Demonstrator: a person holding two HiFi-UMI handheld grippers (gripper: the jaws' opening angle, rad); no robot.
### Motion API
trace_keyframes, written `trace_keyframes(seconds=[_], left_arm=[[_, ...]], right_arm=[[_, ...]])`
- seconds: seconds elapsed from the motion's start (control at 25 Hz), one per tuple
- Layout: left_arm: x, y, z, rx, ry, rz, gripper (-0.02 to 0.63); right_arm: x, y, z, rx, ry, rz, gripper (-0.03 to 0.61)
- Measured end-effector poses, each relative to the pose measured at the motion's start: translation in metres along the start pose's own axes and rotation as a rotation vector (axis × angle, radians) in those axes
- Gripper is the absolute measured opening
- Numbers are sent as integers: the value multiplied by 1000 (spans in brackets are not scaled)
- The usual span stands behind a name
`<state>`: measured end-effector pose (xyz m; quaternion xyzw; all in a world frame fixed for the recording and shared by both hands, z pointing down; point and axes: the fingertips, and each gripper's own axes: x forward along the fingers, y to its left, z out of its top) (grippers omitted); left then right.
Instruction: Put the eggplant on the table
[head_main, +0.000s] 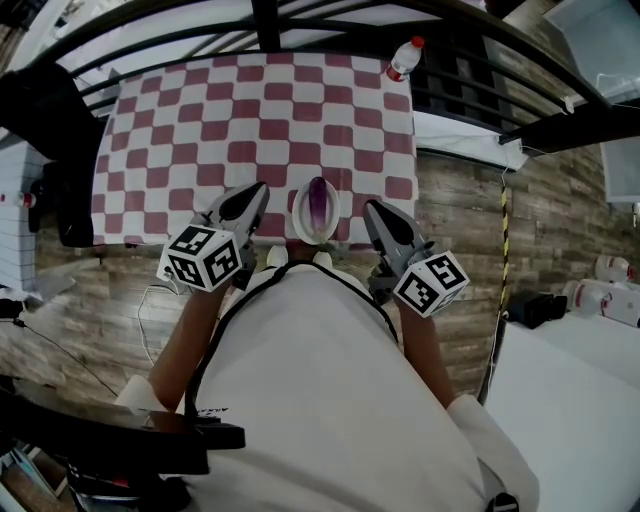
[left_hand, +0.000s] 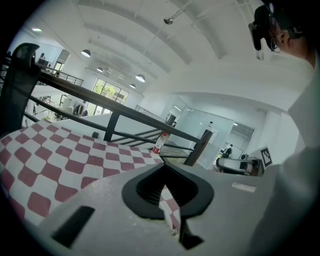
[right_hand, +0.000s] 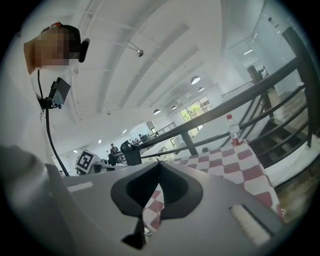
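Observation:
A purple eggplant (head_main: 318, 203) lies in a white oval dish (head_main: 303, 222) at the near edge of the table (head_main: 200, 130), which wears a red-and-white checked cloth. My left gripper (head_main: 262, 187) hangs just left of the dish, its jaws shut with nothing between them. My right gripper (head_main: 370, 206) sits just right of the dish, also shut and empty. In the left gripper view the left gripper (left_hand: 162, 163) points over the cloth; the eggplant is out of sight there. The right gripper view shows the right gripper (right_hand: 159, 163) with its tips pressed together above the cloth.
A plastic bottle (head_main: 403, 58) with a red cap stands at the table's far right corner. Black railings (head_main: 480, 60) run behind and to the right of the table. Wooden floor lies to the right, and white tables (head_main: 590, 360) stand further right.

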<state>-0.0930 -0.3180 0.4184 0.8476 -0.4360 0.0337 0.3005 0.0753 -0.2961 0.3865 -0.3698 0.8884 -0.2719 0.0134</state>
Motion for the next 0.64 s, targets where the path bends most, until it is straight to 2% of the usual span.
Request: trace_keyframes(seconds=[0.32, 0.64], left_arm=[[2, -3, -6, -2, 25, -44, 8], [1, 6, -14, 6, 59, -44, 8]], right_arm=[[2, 1, -3, -7, 7, -16, 6], [6, 3, -7, -9, 5, -31, 6]])
